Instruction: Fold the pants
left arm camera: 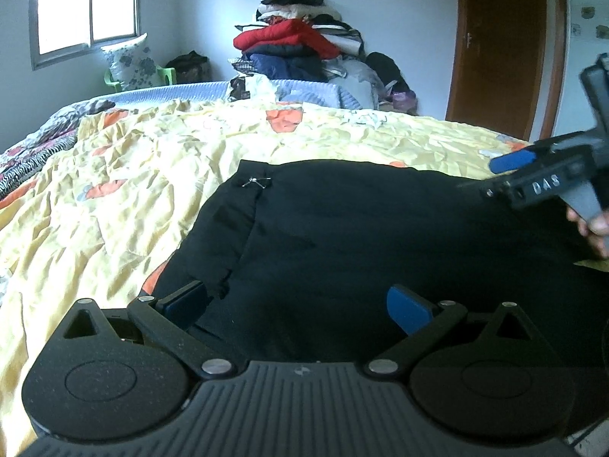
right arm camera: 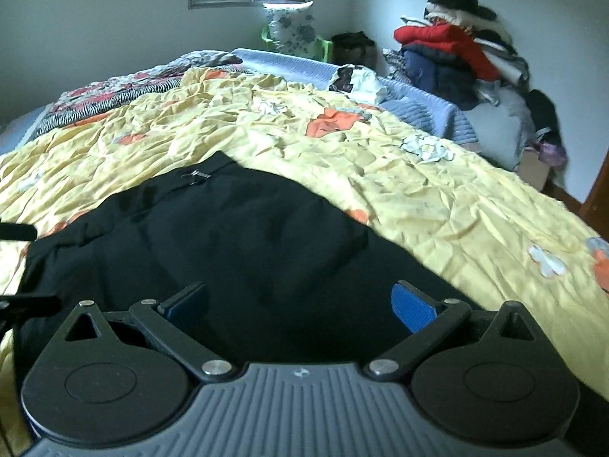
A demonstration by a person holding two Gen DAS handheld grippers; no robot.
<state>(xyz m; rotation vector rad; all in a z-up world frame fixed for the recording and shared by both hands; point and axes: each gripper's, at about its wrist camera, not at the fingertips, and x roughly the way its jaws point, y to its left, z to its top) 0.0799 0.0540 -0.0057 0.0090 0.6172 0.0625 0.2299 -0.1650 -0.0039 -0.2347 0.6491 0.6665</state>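
Black pants (left arm camera: 342,236) lie flat on the yellow bedspread (left arm camera: 114,190), with a small metal clasp (left arm camera: 255,182) at the far left corner. My left gripper (left arm camera: 297,306) is open just above the near edge of the pants, holding nothing. My right gripper shows at the right of the left wrist view (left arm camera: 506,167), above the pants' right side. In the right wrist view the pants (right arm camera: 228,243) fill the foreground and my right gripper (right arm camera: 300,304) is open over them, empty. The left gripper's fingers (right arm camera: 19,232) show at the far left edge.
A tall pile of clothes (left arm camera: 300,45) stands against the far wall beside a blue blanket (left arm camera: 190,91). A patterned quilt (right arm camera: 114,91) lies at the bed's far left. A brown door (left arm camera: 506,45) is at the right. A pillow rests on a green chair (right arm camera: 293,34) under the window.
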